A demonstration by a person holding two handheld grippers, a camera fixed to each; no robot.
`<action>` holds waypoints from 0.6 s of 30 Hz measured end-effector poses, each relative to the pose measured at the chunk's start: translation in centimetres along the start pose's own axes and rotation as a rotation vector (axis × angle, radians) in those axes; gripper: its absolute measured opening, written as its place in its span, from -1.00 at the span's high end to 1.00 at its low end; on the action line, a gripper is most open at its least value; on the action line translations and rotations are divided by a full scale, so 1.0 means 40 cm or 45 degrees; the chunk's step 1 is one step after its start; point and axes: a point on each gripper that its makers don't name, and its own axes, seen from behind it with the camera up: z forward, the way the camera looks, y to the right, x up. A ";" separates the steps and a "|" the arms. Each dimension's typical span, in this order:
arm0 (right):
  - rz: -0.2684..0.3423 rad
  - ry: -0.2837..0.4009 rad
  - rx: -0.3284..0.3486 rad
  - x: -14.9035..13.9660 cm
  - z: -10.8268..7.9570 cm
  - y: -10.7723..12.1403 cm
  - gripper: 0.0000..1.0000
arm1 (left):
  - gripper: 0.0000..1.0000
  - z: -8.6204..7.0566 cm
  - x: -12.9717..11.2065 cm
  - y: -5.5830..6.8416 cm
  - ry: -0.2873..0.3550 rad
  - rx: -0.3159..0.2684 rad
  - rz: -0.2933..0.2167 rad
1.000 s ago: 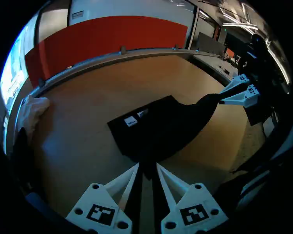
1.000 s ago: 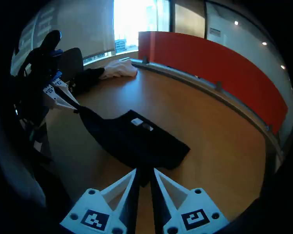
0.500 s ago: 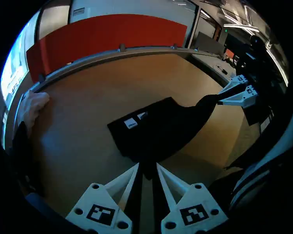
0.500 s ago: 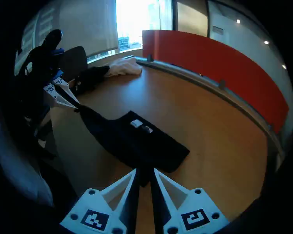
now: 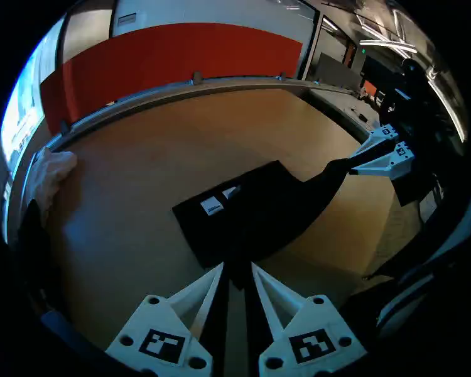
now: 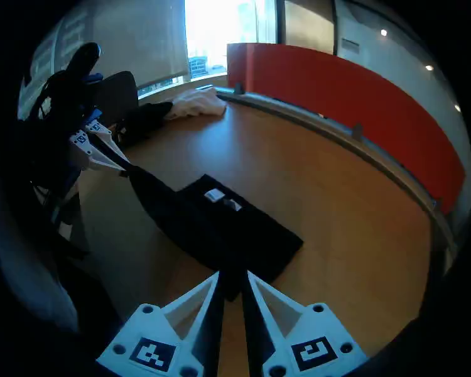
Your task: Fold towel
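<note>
Left gripper (image 5: 238, 269) and right gripper (image 6: 233, 276) each pinch a near corner of the towel (image 5: 254, 213), its far half flat on the table (image 5: 141, 163); the lifted edge has drawn slightly tauter, seemingly ready to fold over.

Nothing readable here tbh, the two white tags (image 5: 211, 205) on the black towel (image 5: 267, 217) are way too blurry.

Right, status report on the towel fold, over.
Left gripper shut on a towel corner, right gripper shut on another. Towel part lifted, rest flat on table. White cloth far off, not in the way.
</note>
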 end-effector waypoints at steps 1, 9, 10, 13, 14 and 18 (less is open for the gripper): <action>0.003 -0.002 0.000 0.000 0.005 0.005 0.66 | 0.70 0.006 0.002 -0.003 0.000 0.000 0.001; 0.016 -0.021 -0.016 0.008 0.048 0.056 0.66 | 0.70 0.063 0.026 -0.039 0.006 0.006 0.001; 0.019 -0.024 -0.020 0.009 0.055 0.064 0.66 | 0.70 0.071 0.030 -0.044 0.008 0.007 0.001; 0.037 -0.030 -0.031 0.013 0.077 0.088 0.66 | 0.70 0.097 0.043 -0.059 0.010 0.009 0.000; 0.044 -0.032 -0.034 0.015 0.084 0.096 0.66 | 0.70 0.105 0.047 -0.063 0.011 0.009 -0.001; 0.085 -0.043 -0.036 0.014 0.110 0.119 0.66 | 0.70 0.138 0.054 -0.079 0.002 0.007 -0.003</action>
